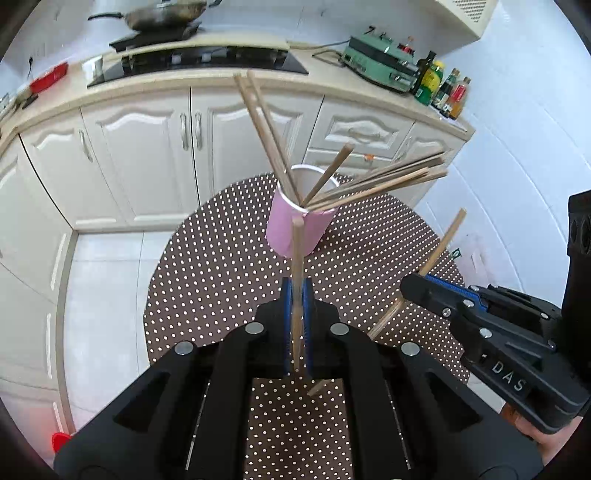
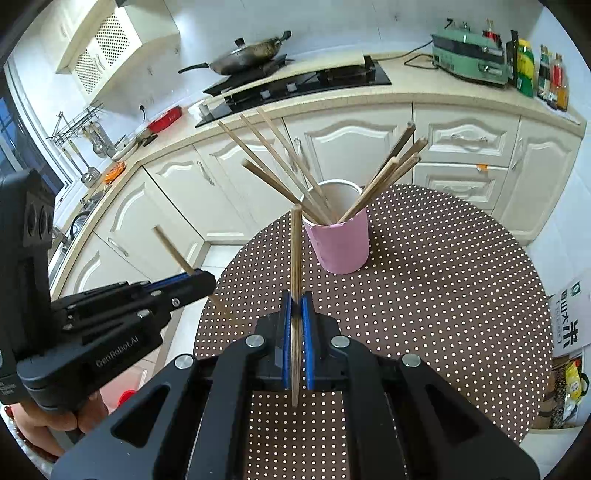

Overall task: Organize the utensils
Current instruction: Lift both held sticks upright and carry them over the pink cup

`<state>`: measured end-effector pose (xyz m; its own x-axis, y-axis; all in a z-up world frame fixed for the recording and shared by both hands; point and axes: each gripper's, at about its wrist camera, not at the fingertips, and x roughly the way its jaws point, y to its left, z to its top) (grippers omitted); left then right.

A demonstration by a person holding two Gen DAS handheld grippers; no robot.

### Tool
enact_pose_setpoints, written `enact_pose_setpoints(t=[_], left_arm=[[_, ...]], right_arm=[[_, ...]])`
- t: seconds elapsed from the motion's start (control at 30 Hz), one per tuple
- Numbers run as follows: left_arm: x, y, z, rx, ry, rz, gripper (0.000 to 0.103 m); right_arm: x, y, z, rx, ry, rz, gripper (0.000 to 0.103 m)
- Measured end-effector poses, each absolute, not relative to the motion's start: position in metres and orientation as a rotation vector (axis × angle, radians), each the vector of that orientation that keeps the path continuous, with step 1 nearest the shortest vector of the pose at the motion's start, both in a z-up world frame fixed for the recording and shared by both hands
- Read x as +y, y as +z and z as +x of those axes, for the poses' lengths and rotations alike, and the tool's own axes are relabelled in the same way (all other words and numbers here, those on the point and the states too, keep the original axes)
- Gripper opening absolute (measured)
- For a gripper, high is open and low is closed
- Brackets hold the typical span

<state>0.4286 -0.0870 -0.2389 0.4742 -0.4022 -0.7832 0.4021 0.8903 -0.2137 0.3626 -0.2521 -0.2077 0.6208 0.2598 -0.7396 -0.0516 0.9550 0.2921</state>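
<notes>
A pink cup (image 1: 295, 230) stands on the round brown dotted table (image 1: 207, 273) with several wooden chopsticks (image 1: 380, 182) fanned out of it. My left gripper (image 1: 296, 291) is shut on one chopstick (image 1: 296, 258), held upright just in front of the cup. My right gripper (image 2: 295, 299) is shut on another chopstick (image 2: 295, 251), upright and left of the cup (image 2: 341, 243). The right gripper shows in the left wrist view (image 1: 410, 286) with its chopstick (image 1: 443, 242) slanting through it. The left gripper shows in the right wrist view (image 2: 201, 277).
White kitchen cabinets (image 1: 147, 147) and a counter with a black hob (image 1: 195, 62), a pan (image 1: 166, 14), a green appliance (image 1: 380, 62) and bottles (image 1: 443, 90) stand behind the table. A tiled floor (image 1: 103, 277) lies to the left. A printed bag (image 2: 570, 317) sits right of the table.
</notes>
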Motion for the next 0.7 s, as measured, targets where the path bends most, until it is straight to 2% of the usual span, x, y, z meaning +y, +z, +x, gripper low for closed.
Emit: enact_pose_setpoints(t=[0.7], left_arm=[[-0.09, -0.161, 0.402, 0.74, -0.526, 0.012, 0.006]], right_arm=[[-0.257, -0.137, 0.338, 0.686, 0.146, 0.199, 0.005]])
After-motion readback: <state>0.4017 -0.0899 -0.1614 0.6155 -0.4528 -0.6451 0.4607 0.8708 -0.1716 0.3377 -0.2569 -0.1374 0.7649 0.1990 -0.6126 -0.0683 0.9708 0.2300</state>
